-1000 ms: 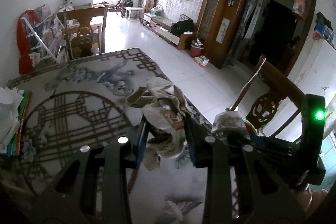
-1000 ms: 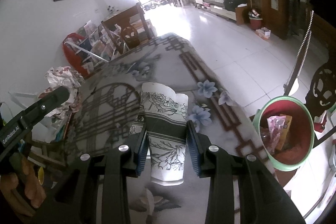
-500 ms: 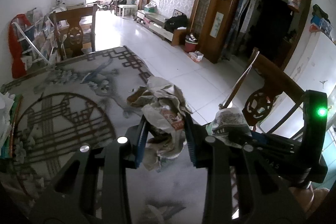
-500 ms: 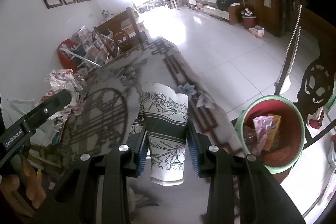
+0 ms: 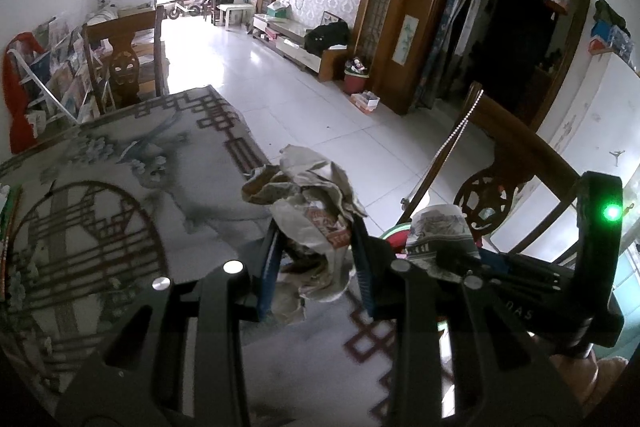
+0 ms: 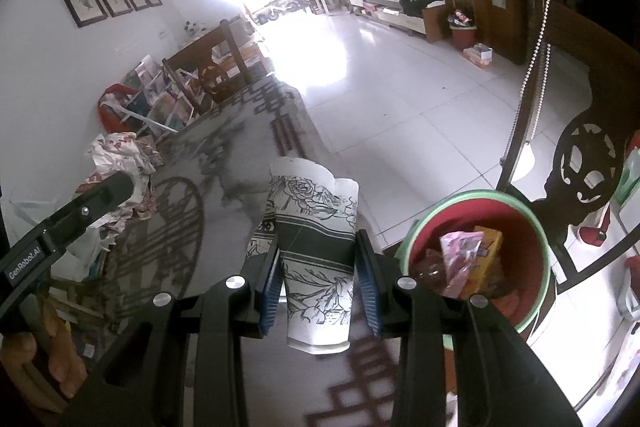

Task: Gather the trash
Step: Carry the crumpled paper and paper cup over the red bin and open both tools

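Note:
My left gripper (image 5: pixel 316 267) is shut on a crumpled paper wad (image 5: pixel 312 211) and holds it above the right edge of the patterned table (image 5: pixel 120 195). My right gripper (image 6: pixel 318 279) is shut on a crushed paper cup (image 6: pixel 316 243) with a black floral print, held over the table edge. The same cup (image 5: pixel 438 231) and the right gripper show at right in the left wrist view. A red bin with a green rim (image 6: pixel 536 235) stands on the floor just right of the cup and holds wrappers (image 6: pixel 464 259). The left gripper's wad (image 6: pixel 120 155) shows at left.
A carved wooden chair (image 6: pixel 580 163) stands right behind the bin, with a beaded chain (image 6: pixel 528 75) hanging beside it. Another chair (image 5: pixel 124 59) and a rack of books (image 5: pixel 52 67) stand beyond the table's far end. White tiled floor (image 5: pixel 320 107) lies to the right.
Both grippers have moved to the right toward the table edge with their loads. The red bin now sits closer and larger beside the cup in the right wrist view.

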Available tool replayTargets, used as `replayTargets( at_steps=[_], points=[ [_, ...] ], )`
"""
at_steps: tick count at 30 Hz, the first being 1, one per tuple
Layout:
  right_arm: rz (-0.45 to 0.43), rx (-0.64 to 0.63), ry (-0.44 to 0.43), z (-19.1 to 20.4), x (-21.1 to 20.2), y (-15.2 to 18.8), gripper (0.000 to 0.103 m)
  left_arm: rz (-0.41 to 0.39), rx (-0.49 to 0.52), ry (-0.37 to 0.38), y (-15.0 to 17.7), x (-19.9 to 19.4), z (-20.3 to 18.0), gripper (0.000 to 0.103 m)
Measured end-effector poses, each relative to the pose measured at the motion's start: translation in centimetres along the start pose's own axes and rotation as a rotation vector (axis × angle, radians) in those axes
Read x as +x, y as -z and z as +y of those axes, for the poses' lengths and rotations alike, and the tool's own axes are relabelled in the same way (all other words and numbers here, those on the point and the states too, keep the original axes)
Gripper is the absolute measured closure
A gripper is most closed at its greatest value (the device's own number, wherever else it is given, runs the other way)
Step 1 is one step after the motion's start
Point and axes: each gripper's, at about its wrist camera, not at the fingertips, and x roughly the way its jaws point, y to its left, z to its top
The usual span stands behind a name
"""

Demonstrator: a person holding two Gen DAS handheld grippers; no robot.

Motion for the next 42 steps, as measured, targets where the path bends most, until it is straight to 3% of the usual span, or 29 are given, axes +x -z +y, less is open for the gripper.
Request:
replayTargets(
  at_steps=[19,42],
  points=[
    [-0.013,0.059,0.019,-9.1,-1.4,-2.1,0.070,0.045,0.021,0.007,-1.1,5.0,-7.5,0.071],
    [0.026,0.208,0.102,-18.4,-1.5,-1.6,0.070,0.196,0.107,0.123,-0.9,13.7,-15.2,0.071]
  ],
)
